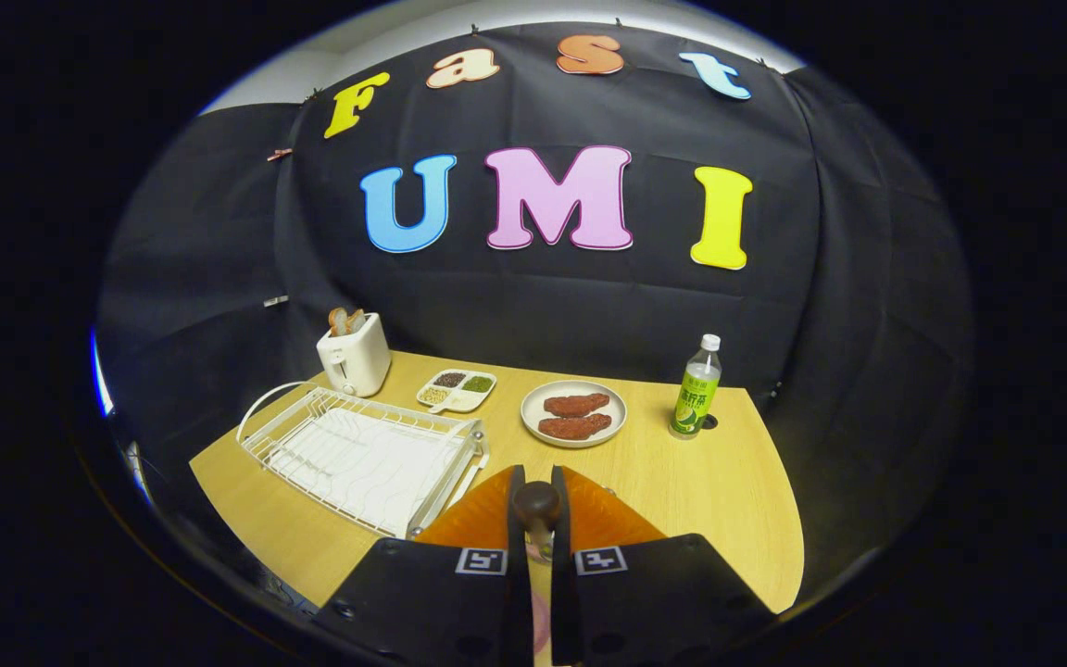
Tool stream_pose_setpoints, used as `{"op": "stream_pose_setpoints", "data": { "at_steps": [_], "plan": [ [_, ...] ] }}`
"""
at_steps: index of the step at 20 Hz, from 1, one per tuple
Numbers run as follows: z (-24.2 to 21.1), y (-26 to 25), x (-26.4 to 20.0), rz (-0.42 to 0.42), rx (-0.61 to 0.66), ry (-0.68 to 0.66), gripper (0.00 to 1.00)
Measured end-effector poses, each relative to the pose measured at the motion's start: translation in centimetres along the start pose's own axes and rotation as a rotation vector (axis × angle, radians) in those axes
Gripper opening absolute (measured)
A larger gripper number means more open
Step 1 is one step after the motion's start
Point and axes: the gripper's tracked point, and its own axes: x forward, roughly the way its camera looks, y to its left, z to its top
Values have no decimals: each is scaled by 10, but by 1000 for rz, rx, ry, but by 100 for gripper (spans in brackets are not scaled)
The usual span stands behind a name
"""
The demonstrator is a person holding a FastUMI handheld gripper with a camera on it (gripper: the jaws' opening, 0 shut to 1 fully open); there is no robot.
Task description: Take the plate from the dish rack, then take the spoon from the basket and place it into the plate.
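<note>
Dark and rounded, the spoon's handle end [536,505] sits pinched between my gripper's [538,528] two orange fingers [473,519], which press on it from both sides. It looks light, stiff and slippery; I'd keep the hold low on its shaft.

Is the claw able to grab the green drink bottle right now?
Probably not yet. The claw is already shut on a dark brown rounded handle, so its fingers are busy. The green drink bottle stands beyond them across bare wooden table.
</note>
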Motion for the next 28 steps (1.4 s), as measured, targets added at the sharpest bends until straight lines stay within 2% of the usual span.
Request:
{"op": "stream_pose_setpoints", "data": {
  "at_steps": [9,15,16,18,20,23,26,28],
  "plan": [
    [-93,20,3,-194,1,74,12],
    [-137,45,18,-231,-5,119,12],
    [-132,48,20,-238,-26,109,13],
    [-135,60,23,-214,-43,124,14],
    [-147,76,26,-173,-37,160,19],
    [-160,93,25,-142,-18,207,30],
    [-167,117,29,-85,14,250,36],
    [-169,126,29,-58,38,275,48]
  ]
}}
